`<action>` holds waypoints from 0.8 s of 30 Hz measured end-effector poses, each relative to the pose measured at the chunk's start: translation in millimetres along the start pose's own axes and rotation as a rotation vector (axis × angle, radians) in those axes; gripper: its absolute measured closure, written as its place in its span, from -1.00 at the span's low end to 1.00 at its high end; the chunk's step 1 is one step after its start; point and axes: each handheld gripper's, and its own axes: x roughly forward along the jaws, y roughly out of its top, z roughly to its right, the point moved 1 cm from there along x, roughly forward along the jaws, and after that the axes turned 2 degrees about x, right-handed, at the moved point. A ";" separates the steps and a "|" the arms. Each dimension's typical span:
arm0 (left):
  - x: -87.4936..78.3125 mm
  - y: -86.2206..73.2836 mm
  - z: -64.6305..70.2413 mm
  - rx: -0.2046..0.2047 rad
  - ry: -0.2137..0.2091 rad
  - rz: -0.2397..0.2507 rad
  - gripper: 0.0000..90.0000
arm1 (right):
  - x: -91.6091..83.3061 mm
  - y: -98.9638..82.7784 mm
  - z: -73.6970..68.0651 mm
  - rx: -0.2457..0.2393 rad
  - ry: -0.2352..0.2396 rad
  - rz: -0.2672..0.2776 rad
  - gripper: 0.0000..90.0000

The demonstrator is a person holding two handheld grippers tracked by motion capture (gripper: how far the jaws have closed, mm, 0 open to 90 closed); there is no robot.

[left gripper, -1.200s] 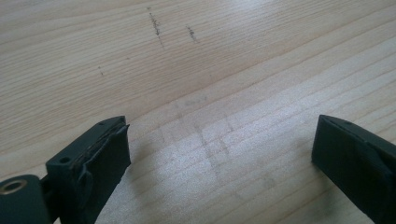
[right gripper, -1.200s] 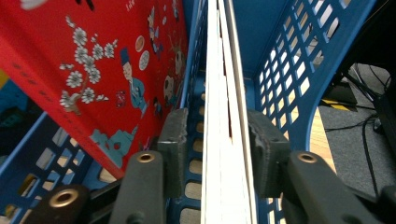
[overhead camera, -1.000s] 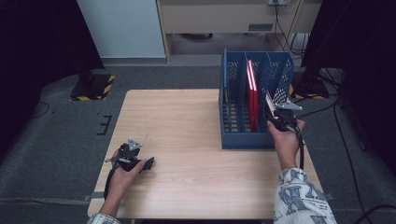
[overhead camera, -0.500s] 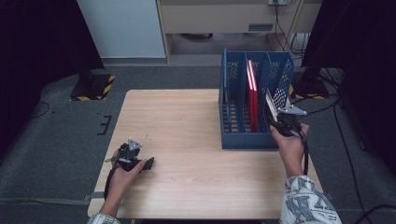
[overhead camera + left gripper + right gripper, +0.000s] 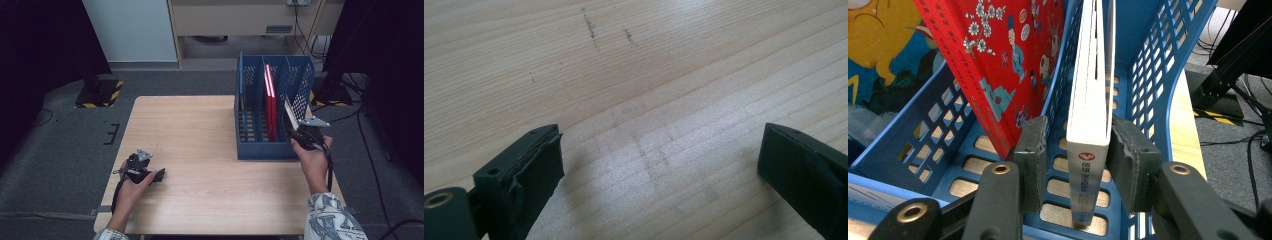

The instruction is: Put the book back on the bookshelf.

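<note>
Grey carpet and dark equipment stands surround a pale wooden table (image 5: 200, 130) at the middle of the high view, with a blue slotted file rack (image 5: 250, 145) standing on its right half. A red picture book (image 5: 270, 107) stands in the rack's middle compartment. At the right of the frame, the right gripper (image 5: 1075, 165) has a thin white book (image 5: 1091, 100) between its jaws; they sit close on either cover, though a sliver of gap keeps me from saying whether they pinch it or have just let go. The book's lower corner rests on the rack floor in the rightmost compartment, just beside the divider. At lower left, the left gripper (image 5: 659, 165) rests spread wide over bare wood, holding nothing.

The step in hand looks like filing the white book. Next would be loosening the jaws and drawing straight back without tipping it.
</note>
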 end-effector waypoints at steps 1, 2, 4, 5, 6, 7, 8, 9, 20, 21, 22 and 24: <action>0.0 0.0 0.0 0.000 0.000 0.000 -0.93 | -0.3 -0.4 -0.2 -0.001 -0.001 -0.001 0.39; 0.0 0.0 0.0 0.000 0.000 0.000 -0.93 | -0.3 -0.8 -0.1 0.000 -0.002 -0.002 0.40; 0.0 0.0 0.0 0.000 -0.001 0.000 -0.93 | -0.1 -1.8 0.1 -0.004 -0.004 -0.004 0.43; 0.1 0.0 0.0 0.000 -0.001 0.000 -0.93 | -0.2 -2.0 -0.1 -0.003 -0.003 -0.006 0.45; 0.1 0.0 0.0 -0.001 -0.001 0.000 -0.93 | -0.3 -2.2 -0.1 -0.004 -0.003 -0.004 0.45; 0.1 0.0 0.0 -0.001 -0.001 0.000 -0.93 | -0.3 -2.3 -0.4 -0.005 -0.004 -0.003 0.46; 0.1 0.1 0.0 0.000 -0.001 0.000 -0.93 | -0.4 -2.2 -0.9 -0.006 -0.005 -0.002 0.48; 0.1 0.1 0.1 0.000 -0.002 0.000 -0.92 | -0.7 -2.1 -1.4 -0.009 -0.002 -0.002 0.52; 0.3 0.2 0.2 0.000 -0.004 0.001 -0.92 | 0.9 0.4 -7.6 -0.028 -0.013 -0.006 0.57; 0.3 0.3 0.2 0.000 -0.003 0.001 -0.92 | 1.2 0.5 -7.8 -0.026 -0.014 -0.004 0.57; 0.3 0.3 0.2 0.000 -0.003 0.001 -0.92 | 1.5 0.5 -7.9 -0.027 -0.013 -0.004 0.57; 0.3 0.2 0.2 0.000 -0.004 0.000 -0.92 | 1.8 0.6 -8.3 -0.029 -0.015 -0.003 0.57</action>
